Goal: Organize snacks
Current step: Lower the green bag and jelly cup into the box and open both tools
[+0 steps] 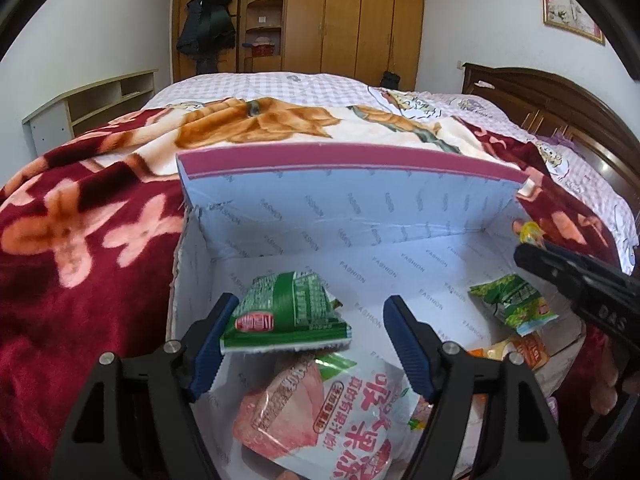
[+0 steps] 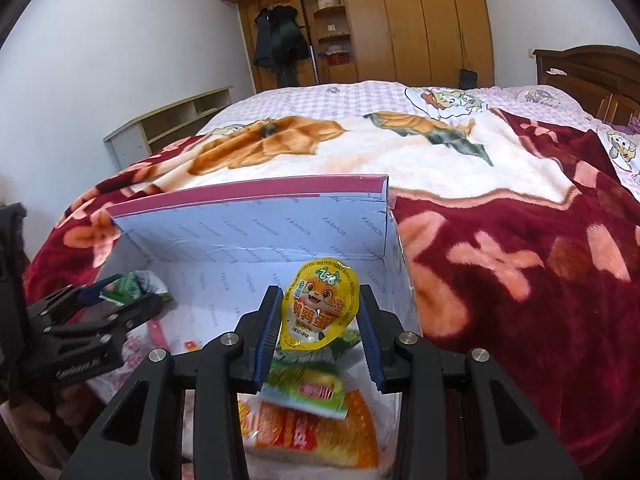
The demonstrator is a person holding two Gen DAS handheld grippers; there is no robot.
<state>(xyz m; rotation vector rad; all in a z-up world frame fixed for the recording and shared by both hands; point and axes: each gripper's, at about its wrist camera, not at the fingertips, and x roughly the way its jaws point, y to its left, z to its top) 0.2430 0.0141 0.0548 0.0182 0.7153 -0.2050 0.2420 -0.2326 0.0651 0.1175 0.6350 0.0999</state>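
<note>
The yellow jelly pouch (image 2: 319, 308) hangs between the right gripper (image 2: 319, 328) jaws, above the near right part of the open box (image 2: 248, 236). The jaws stand close at its 2 side edges, yet whether they press it or have just parted I cannot tell. It looks light, glossy and slippery, with a soft filled belly and a stiffer sealed rim; the rim is the safer place to pinch, since the belly would squash and slide.

Under it lie a green packet (image 2: 308, 388) and an orange bag (image 2: 312, 428), both thin crinkly film, light and easily crushed.

On the left, the left gripper (image 1: 308, 340) has its jaws spread wide. A green sachet (image 1: 284, 314) touches the left pad only, so it seems released or about to drop into the box's left half. Below it rests a pink and white jelly bag (image 1: 320, 408), soft and bulging, best taken by its sealed edge. Another green packet (image 1: 514, 304) lies toward the right wall.

The box is thin printed card with a pink-edged lid (image 1: 352, 162) standing up at the far side; it would flex if pushed. It sits on a red floral blanket (image 1: 80, 248) over the bed (image 1: 280, 84), a soft, uneven base. A wooden wardrobe (image 1: 360, 16) stands far behind.
</note>
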